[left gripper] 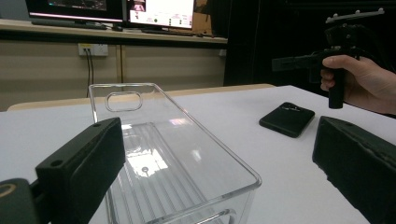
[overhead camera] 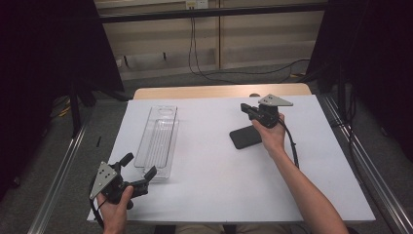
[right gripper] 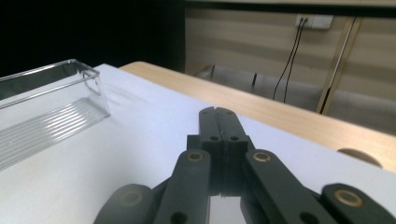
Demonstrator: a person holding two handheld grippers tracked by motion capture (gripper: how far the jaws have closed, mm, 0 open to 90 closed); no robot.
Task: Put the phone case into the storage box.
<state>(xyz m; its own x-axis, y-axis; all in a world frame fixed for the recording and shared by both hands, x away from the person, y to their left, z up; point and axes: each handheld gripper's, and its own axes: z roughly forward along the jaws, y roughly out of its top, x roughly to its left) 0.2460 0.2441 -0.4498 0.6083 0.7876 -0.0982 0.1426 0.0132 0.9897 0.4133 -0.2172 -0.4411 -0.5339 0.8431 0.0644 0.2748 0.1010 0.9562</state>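
White table (overhead camera: pixel 219 180), left hand-held gripper (overhead camera: pixel 141 169) agape.

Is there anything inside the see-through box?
No, it's empty. The clear box shows just its ribbed bottom, seen from above and from the left gripper view.

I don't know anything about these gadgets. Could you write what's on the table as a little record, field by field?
Surface: white table, wooden edge at the far side
Clear item: empty clear plastic tray, long and narrow, on the left half
Dark item: black phone lying flat, right of centre
Left gripper: jaws wide apart, at the tray's near end, holding nothing
Right gripper: jaws pressed together, held above the table near the phone, holding nothing
Contact: neither gripper touches the phone
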